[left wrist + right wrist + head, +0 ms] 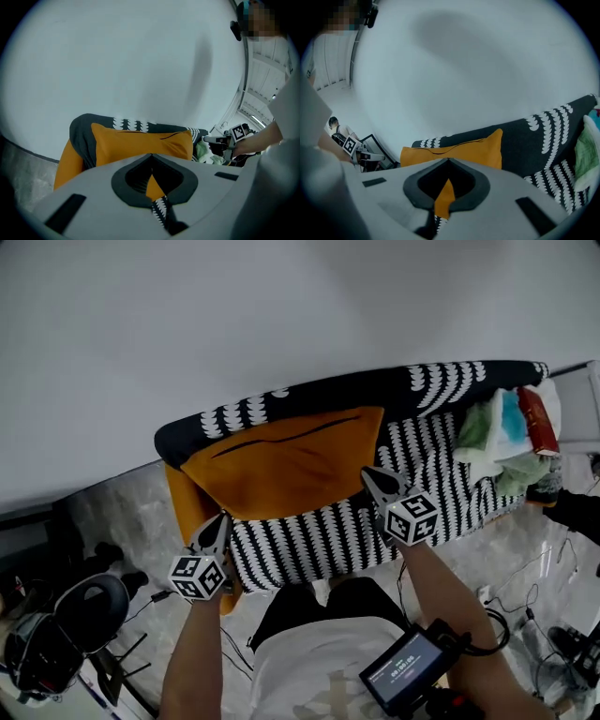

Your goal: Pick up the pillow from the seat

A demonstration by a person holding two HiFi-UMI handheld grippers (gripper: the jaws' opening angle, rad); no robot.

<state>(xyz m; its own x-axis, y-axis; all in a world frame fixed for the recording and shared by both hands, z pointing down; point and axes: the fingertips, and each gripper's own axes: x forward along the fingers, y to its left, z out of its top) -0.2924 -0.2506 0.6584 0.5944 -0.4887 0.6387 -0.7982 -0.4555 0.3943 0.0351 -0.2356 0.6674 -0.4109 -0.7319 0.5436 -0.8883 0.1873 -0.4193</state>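
An orange pillow leans against the backrest of a sofa with a black-and-white patterned seat. My left gripper is shut and empty, just off the pillow's lower left corner, at the seat's front edge. My right gripper is also shut and empty, its tip close to the pillow's lower right edge; whether it touches I cannot tell. In the left gripper view the pillow lies straight beyond the closed jaws. The right gripper view shows the pillow ahead, above its closed jaws.
A heap of clothes with a red item fills the sofa's right end. The sofa's orange side shows at the left. A black chair and cables lie on the marble floor. A white wall stands behind the sofa.
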